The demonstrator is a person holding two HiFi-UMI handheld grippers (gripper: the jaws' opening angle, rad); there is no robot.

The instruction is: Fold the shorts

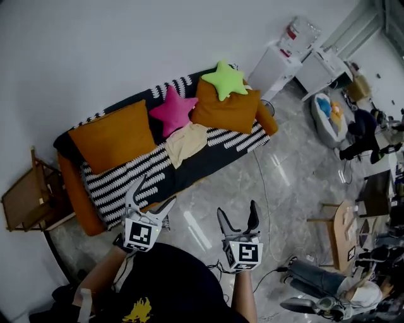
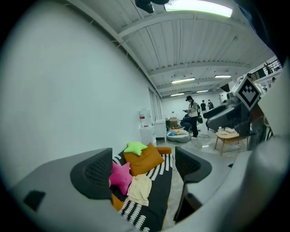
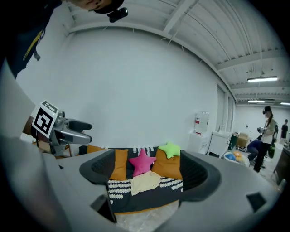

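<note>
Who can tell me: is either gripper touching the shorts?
No: in the head view the left gripper and right gripper hang in the air, apart from the shorts on the sofa.

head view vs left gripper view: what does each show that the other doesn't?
Head view only: the wooden stand at frame left, the person's dark shirt, the whole left gripper. Left gripper view only: the ceiling lights. Both: the striped sofa, cream shorts, pink star cushion, green star cushion, and the right gripper, open.
</note>
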